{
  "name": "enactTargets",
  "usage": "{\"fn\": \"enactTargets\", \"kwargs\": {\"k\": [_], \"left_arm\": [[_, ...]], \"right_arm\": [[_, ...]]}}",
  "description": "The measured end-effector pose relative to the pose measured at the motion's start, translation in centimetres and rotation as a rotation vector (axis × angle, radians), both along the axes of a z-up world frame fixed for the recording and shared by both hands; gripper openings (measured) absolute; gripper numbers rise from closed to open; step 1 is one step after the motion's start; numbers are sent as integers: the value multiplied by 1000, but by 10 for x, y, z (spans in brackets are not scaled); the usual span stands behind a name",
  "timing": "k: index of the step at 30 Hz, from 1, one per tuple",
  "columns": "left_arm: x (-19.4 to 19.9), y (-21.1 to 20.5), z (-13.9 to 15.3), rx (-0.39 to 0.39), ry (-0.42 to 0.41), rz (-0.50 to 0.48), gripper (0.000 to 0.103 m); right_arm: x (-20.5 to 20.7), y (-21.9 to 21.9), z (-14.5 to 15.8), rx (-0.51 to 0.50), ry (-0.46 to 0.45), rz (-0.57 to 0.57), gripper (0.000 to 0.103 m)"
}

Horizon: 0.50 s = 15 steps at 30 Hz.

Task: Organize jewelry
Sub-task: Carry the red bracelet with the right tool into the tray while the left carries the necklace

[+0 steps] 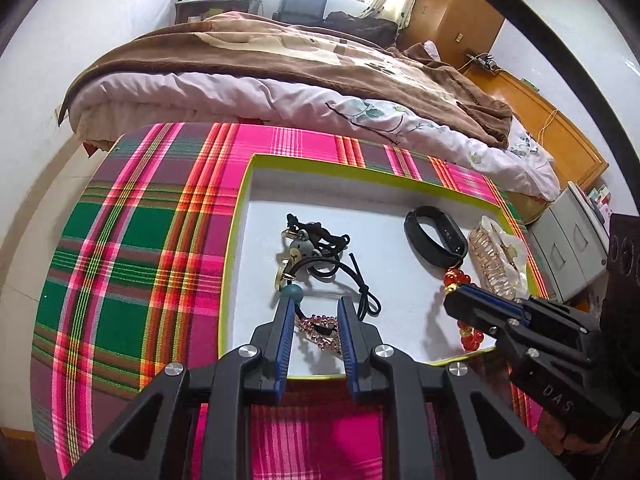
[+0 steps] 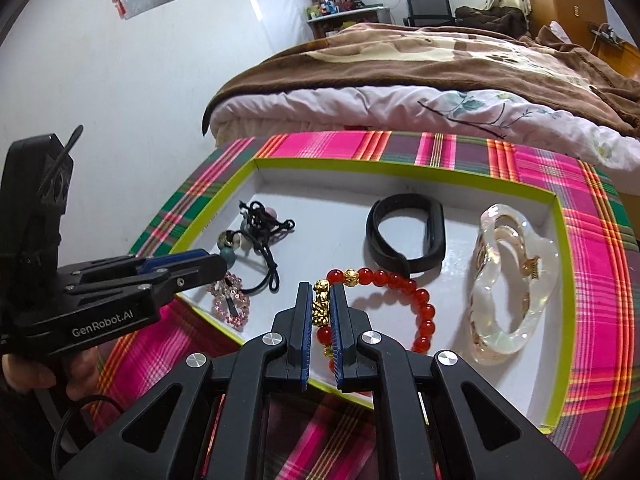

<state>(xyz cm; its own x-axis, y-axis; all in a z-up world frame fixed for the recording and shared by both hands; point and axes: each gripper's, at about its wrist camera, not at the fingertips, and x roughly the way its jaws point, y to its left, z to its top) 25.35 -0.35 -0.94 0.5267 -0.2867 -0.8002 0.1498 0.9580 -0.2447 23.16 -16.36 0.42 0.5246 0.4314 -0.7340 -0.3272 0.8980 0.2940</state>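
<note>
Right wrist view: our right gripper (image 2: 322, 300) has its fingers clamped on the red bead bracelet (image 2: 404, 296) inside the tray (image 2: 558, 264); our left gripper (image 1: 314, 312), fingers barely parted and empty, straddles the pink crystal piece (image 1: 320, 330).

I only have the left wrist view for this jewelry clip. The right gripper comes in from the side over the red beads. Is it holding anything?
Observer: Yes. In the right wrist view the right gripper is shut on the gold charm of the red bead bracelet.
Operator: Is that bracelet a full loop? I see only bits of it.
Observer: Yes, the beads curve round as one loop on the white tray.
Operator: What is the pale thing past the black band?
Observer: A clear hair claw clip, lying flat to the right of the black band.
</note>
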Motion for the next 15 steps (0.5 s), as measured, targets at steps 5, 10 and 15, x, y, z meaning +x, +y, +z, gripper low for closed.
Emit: {"fn": "enactTargets", "kwargs": {"k": [5,10,15], "left_arm": [[1,1,-3,1,7,7,23],[2,2,-3,0,8,10,23],[1,3,-2,-5,12,14,23]], "right_arm": [[3,3,-6,-8,19,10,9],[4,6,-11,-23,44,15,9],[5,5,-12,-21,67,7,9]]}}
